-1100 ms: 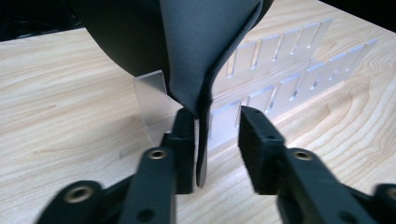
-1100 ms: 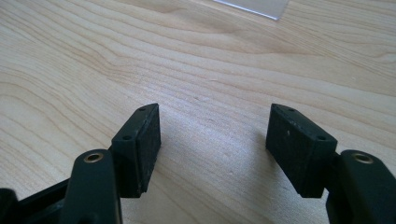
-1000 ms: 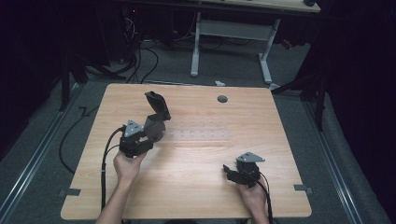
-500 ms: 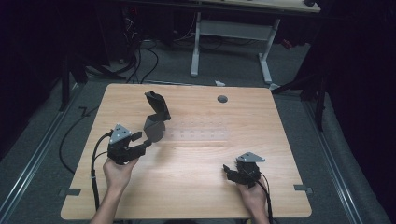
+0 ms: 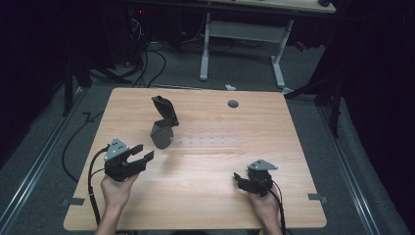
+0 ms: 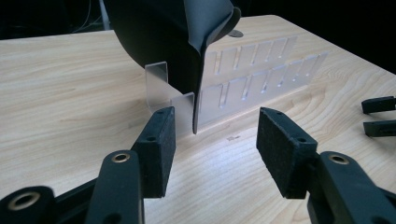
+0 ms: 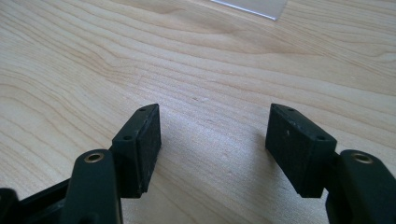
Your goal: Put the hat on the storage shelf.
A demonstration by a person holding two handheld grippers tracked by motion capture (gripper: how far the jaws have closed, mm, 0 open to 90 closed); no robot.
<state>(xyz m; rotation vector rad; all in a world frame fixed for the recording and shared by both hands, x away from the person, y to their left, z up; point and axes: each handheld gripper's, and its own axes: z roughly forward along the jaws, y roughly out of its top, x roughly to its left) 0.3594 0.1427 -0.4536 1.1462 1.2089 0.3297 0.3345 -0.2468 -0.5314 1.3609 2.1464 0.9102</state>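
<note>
Standing in the end slot of a clear slotted rack (image 6: pixel 261 70), a black shoe (image 5: pixel 164 122) leans upright near the middle of the bench (image 5: pixel 205 205), a little to the left. Placing it looks done, judging by how it rests there with nothing gripping it. The rack's other slots show bare, so more items may be due, but none lie on the bench.

The left claw (image 5: pixel 142 156) sits just short of the shoe, aimed at it, jaws spread wide and holding nothing. In the left gripper view its 2 pads (image 6: pixel 161 149) frame the shoe's sole edge (image 6: pixel 198 84) and the rack's end tab, apart from both. The left hand (image 5: pixel 117 188) holds it low over the bench, angled up and to the right.

The right claw (image 5: pixel 241 178) rests near the bench's front right, well apart from the shoe, pointing left. Its jaws are also wide and hold nothing, with bare wood between the pads (image 7: pixel 140 149). The right hand (image 5: pixel 262 203) grips it from behind.
</note>
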